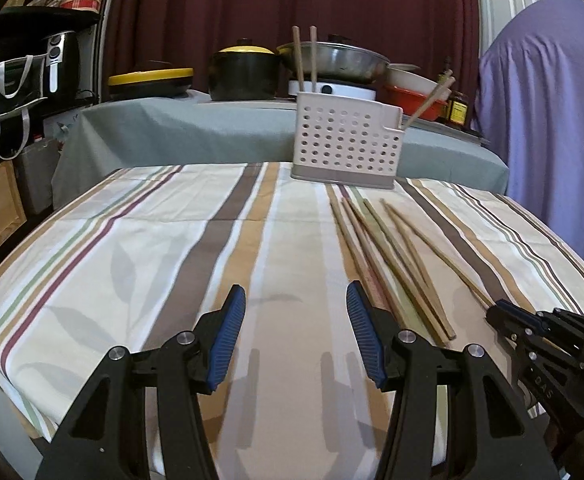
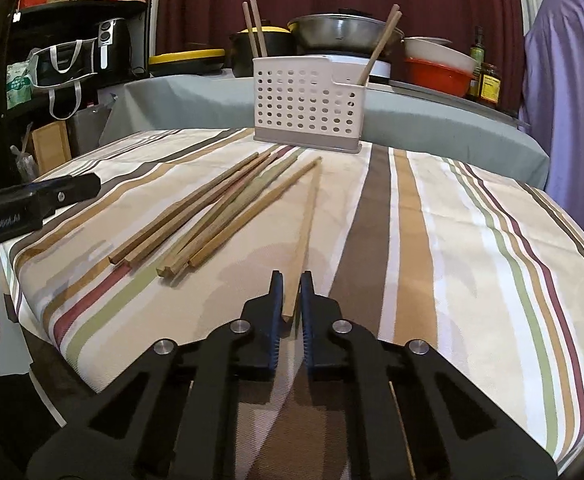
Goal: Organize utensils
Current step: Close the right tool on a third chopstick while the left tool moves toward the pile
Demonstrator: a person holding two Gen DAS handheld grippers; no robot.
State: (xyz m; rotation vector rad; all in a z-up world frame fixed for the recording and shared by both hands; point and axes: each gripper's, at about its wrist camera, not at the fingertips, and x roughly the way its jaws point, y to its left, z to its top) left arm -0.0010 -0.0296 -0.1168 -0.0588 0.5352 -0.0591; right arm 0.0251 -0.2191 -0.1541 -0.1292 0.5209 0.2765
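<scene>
Pick step: right gripper (image 2: 290, 294) is clamped on the near end of one pale wooden chopstick (image 2: 307, 216) lying on the striped tablecloth (image 2: 472, 240). Left gripper (image 1: 296, 336) hangs half-open, empty. Next, probably: lift and drop it in the white perforated plastic caddy (image 2: 308, 108) at the table's far edge.

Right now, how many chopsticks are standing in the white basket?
4. Two chopsticks stand upright at the left end of the basket. Two more lean out of its small right compartment. Shorter ones could hide inside.

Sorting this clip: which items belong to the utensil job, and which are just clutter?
Job:
- chopstick in right gripper
- loose chopsticks
- white holder
- left gripper, open

Clutter:
- black pot
- steel wok
- red bowl
- bottles
</scene>
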